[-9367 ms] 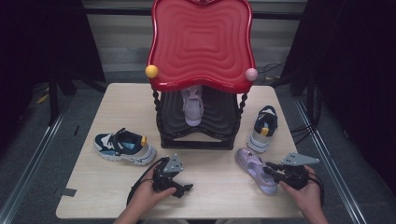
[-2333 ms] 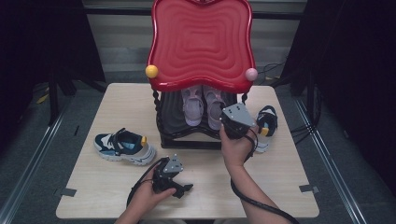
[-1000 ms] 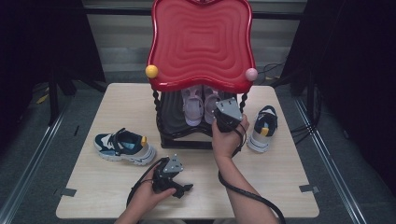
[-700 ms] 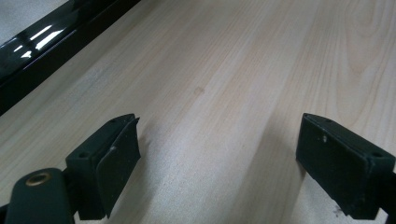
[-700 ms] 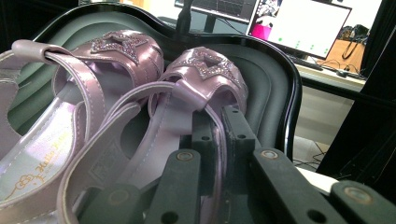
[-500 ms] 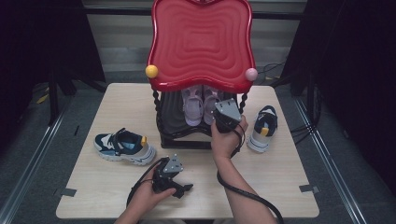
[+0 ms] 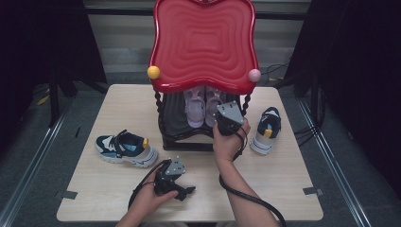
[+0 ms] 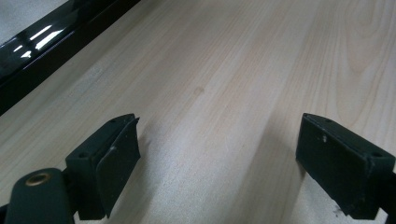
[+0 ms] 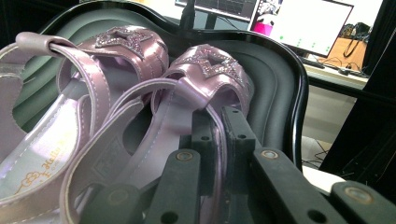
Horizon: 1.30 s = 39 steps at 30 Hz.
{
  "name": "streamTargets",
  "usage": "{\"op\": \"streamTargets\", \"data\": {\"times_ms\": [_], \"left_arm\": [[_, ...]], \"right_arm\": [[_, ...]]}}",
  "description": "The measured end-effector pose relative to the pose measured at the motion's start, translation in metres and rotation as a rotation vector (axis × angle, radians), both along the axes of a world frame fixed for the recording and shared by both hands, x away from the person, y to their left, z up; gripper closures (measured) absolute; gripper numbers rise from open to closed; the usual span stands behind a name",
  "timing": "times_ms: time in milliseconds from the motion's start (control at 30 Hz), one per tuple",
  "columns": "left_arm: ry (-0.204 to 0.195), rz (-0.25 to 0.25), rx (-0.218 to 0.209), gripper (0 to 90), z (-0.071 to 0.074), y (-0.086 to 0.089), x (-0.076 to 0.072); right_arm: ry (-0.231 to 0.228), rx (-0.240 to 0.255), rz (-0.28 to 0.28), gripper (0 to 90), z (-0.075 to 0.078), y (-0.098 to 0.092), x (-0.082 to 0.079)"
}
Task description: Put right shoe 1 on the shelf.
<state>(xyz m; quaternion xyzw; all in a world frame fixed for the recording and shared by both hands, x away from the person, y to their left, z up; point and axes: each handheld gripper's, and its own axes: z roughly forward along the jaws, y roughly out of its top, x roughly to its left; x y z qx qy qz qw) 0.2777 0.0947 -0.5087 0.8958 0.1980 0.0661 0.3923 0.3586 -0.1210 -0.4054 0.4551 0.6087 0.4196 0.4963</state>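
Gripping heel strap — right gripper clenched on right lilac sandal | sandal on rack's lower shelf beside its mate | light, glossy, floppy straps — hold strap near sole | left gripper released, idle on table

Between my right gripper's black fingers I see a strap of the pale lilac sandal, glossy, with a glittery star on its front band. Just left of those fingers lies its twin sandal, the same lilac with the same sparkling star. Beyond the fingertips curves the rack's black shelf, and its top is bright red with rippled ridges. My left gripper's black fingers frame a light wood-grain table.
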Motion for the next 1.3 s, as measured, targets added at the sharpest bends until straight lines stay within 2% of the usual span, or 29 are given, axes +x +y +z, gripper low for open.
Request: {"op": "streamTargets", "data": {"times_ms": [500, 733, 1000, 1300], "left_arm": [[0.002, 0.001, 0.002, 12.7, 0.0001, 0.0001, -0.0001], [0.002, 0.001, 0.002, 12.7, 0.0001, 0.0001, -0.0001], [0.004, 0.003, 0.007, 12.7, 0.0003, 0.0003, -0.0003], [0.004, 0.003, 0.007, 12.7, 0.0003, 0.0003, -0.0003]], "right_arm": [[0.018, -0.019, 0.010, 83.0, -0.0079, 0.0011, -0.0017], [0.037, -0.009, 0.025, 80.0, -0.0076, -0.0004, -0.0008], [0.049, 0.012, 0.050, 71.4, -0.0076, 0.0008, -0.0016], [0.053, -0.016, 0.089, 62.6, -0.0038, 0.0022, -0.0055]]}}
